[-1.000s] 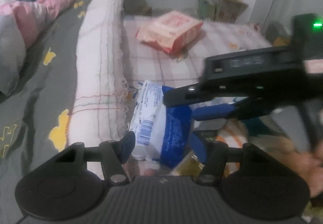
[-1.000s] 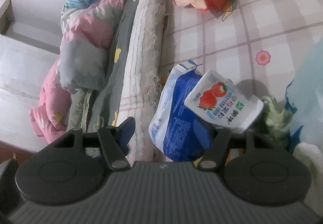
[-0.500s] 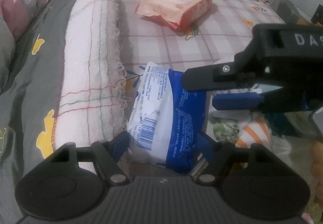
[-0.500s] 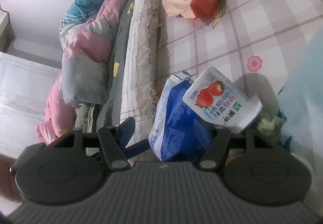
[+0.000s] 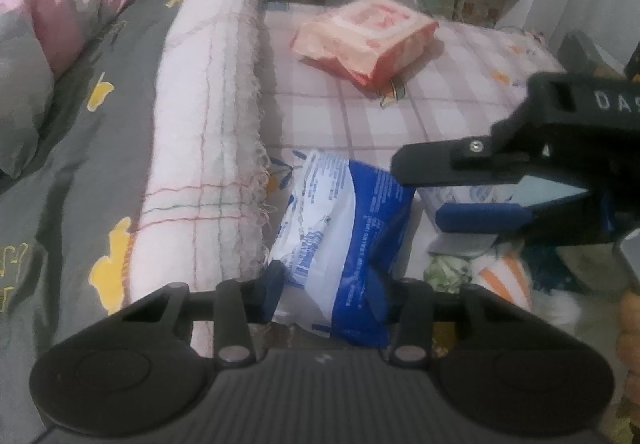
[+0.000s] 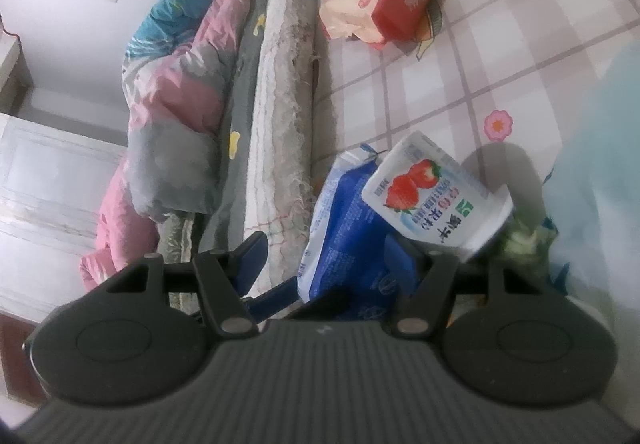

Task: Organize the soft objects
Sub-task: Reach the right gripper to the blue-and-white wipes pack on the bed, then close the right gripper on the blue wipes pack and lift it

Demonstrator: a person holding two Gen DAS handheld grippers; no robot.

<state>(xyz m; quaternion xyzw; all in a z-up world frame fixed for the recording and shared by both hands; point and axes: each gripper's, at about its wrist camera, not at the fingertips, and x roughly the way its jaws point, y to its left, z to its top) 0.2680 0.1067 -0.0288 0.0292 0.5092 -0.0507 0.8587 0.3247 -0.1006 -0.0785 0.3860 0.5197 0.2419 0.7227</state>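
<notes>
So the left gripper has just been closing, and its blue pads are now pinched onto the near end of the blue pack; you can see the wrapper crumple in between them, so that's a real grip. The pack itself sits on the checked sheet, right beside the frayed edge of the white blanket that runs up the bed like a long roll; its far end points away from the camera. The right gripper is standing about half open; the blue pack is between its fingers in the right wrist view but the left-hand pad is clearly off it, over by the blanket; the other pad is mostly hidden behind the pack, so no squeeze I can see. From the left camera the right gripper comes in from the right side, with its tips at the pack's far end. A white strawberry pouch leans tilted on top of the pack; further up the sheet there's a pink wipes pack lying well apart from all this; a pink and teal quilt is bunched up past the blanket.
</notes>
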